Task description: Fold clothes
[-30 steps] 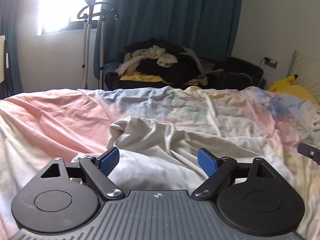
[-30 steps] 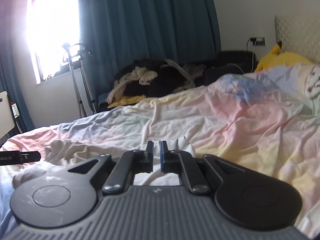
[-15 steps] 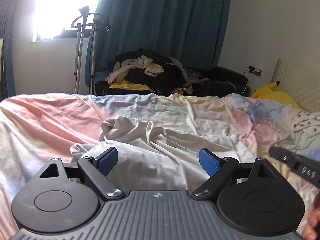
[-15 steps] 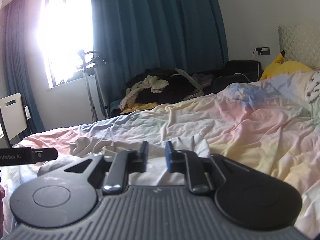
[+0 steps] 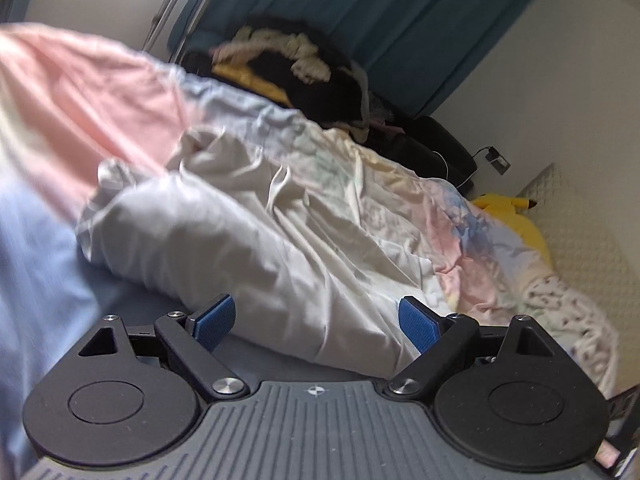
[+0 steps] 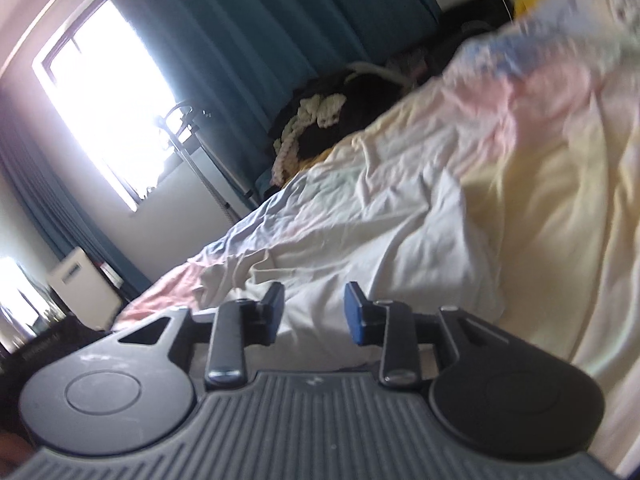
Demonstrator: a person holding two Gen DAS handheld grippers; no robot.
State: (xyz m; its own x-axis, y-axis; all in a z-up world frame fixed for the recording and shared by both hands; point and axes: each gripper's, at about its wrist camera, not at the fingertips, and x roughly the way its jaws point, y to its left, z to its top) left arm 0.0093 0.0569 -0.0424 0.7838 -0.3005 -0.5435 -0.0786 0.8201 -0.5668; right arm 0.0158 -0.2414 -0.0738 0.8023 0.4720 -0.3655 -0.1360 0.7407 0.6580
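A crumpled white garment (image 5: 256,240) lies on the pastel bedspread (image 5: 92,92). It also shows in the right wrist view (image 6: 384,240). My left gripper (image 5: 316,322) is wide open and empty, low over the garment's near edge. My right gripper (image 6: 314,314) is partly open and empty, its blue pads just in front of the white cloth. Both views are tilted and blurred.
A pile of dark and cream clothes (image 5: 304,64) sits past the bed by the teal curtain (image 5: 380,20). A yellow plush toy (image 5: 508,208) lies by the headboard. A bright window (image 6: 108,92) and a clothes stand (image 6: 192,148) are at the left.
My right gripper's jaws have opened from shut to partly open. Both grippers have tilted and dropped closer to the white garment. The left stays wide open.
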